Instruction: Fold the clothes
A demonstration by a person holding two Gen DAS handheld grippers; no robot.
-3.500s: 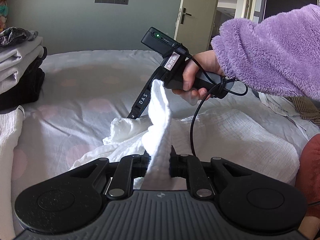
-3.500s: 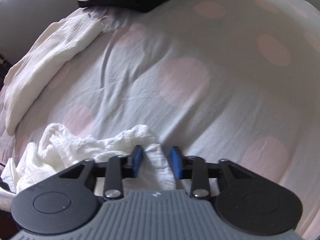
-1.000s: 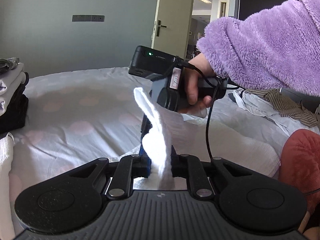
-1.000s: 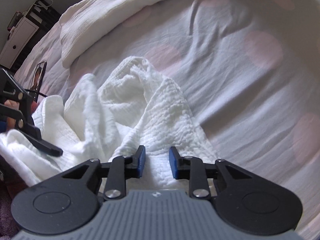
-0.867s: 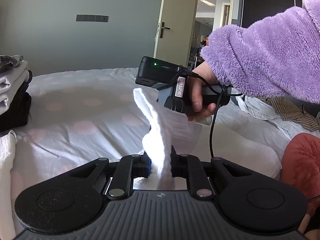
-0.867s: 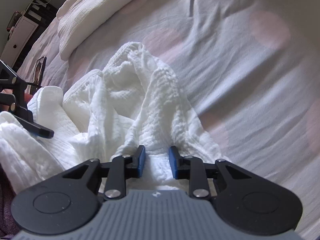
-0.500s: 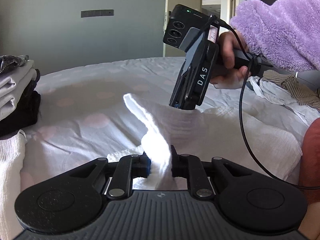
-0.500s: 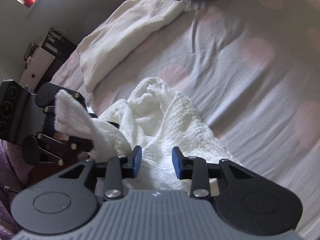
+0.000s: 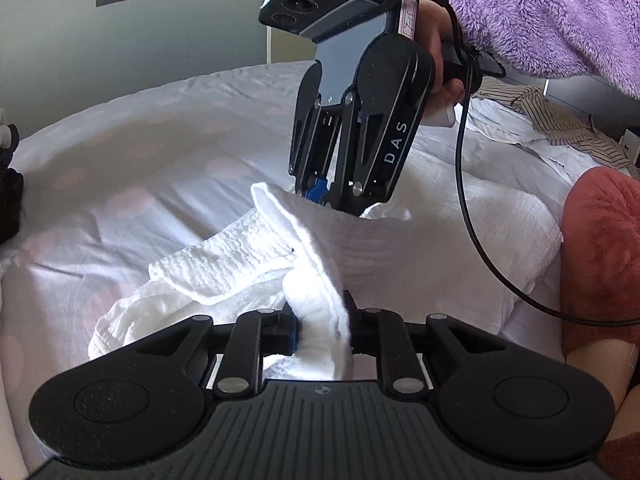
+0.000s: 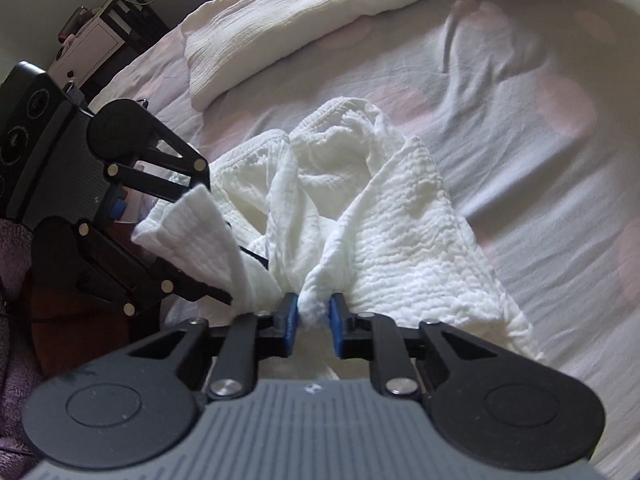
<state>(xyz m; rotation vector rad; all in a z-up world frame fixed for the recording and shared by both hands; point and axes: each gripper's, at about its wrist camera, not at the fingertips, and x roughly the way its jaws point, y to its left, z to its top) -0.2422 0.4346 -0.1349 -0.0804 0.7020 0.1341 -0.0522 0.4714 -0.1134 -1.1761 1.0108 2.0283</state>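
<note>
Both claws pinching one white garment over the bed

The left gripper and right gripper each clench the white garment (bunched, no neat fold showing); beyond, toward the bed's far edge, a cream cloth lies flatter.

garment white, crinkled | bedsheet pale, pink dots | sleeve purple fleece
</note>
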